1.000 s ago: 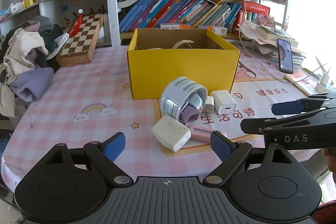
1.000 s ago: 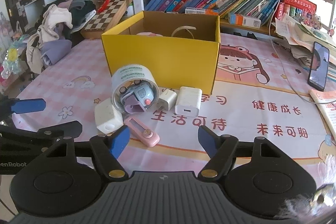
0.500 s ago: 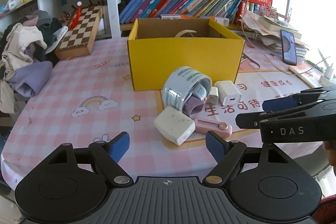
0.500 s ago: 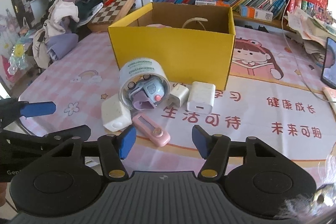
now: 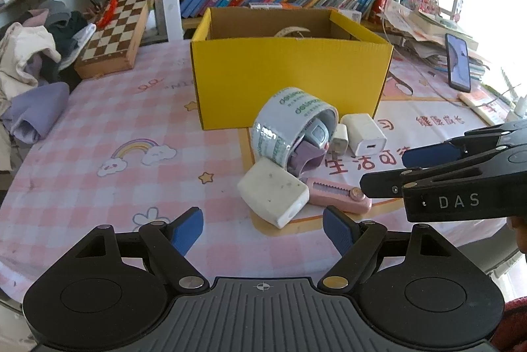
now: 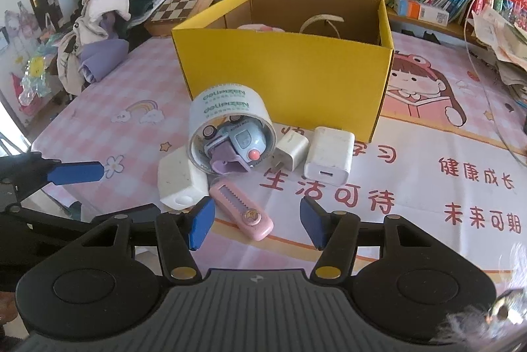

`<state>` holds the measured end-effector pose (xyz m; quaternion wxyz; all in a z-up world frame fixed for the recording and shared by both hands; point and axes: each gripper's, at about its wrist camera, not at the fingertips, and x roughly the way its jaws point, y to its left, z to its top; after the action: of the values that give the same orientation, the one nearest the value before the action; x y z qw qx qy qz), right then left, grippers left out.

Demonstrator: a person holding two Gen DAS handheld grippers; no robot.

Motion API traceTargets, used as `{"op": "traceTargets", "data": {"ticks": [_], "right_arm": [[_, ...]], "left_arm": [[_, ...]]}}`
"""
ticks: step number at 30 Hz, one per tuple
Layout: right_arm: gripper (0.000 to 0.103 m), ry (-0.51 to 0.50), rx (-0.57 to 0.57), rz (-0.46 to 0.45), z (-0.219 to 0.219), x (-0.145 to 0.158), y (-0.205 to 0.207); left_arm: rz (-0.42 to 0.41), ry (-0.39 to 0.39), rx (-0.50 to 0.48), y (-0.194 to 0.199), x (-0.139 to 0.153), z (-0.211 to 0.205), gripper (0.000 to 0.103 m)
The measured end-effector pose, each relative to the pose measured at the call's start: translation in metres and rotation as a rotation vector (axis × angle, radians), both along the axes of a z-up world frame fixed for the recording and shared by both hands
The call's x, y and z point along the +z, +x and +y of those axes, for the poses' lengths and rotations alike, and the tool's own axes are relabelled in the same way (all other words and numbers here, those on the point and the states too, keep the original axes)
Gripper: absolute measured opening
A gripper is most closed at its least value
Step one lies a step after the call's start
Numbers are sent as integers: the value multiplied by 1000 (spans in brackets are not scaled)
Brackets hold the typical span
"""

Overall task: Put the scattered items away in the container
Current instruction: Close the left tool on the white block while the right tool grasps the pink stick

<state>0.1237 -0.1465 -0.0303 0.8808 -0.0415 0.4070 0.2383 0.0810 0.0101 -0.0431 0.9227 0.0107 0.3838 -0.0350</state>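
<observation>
We see the yellow cardboard box [image 5: 290, 81] standing open on the pink checked tablecloth [image 5: 108, 121], a loop of tape and something pink showing inside it. The scattered items sit bunched just in front of its near wall: a roll of clear packing tape [image 6: 227, 118] tipped on its side, with a small toy car [image 6: 238, 142] lodged in its core; a grubby white block [image 5: 273, 197] leaning against the roll's near edge; a pink utility knife [image 6: 242, 212] lying flat beside that block; a small white plug [image 6: 293, 149] and a larger white charger [image 6: 329, 156] side by side, close to the box.

Left gripper [image 5: 263, 231]: blue pads spread fairly wide, nothing between them, hovering short of the white block. Right gripper [image 6: 257, 225]: pads partly apart, empty, with the knife's near end lying on the cloth between them, untouched.

A chessboard [image 5: 115, 32] and a heap of clothes [image 5: 29, 68] lie at the far left.
</observation>
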Motion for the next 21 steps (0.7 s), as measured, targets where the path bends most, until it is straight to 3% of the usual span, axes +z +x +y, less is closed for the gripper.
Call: {"op": "traceTargets", "data": {"ticks": [21], "right_arm": [[49, -19, 73, 119, 16, -20, 34]], "left_arm": [[28, 94, -92, 26, -18, -10, 81]]}}
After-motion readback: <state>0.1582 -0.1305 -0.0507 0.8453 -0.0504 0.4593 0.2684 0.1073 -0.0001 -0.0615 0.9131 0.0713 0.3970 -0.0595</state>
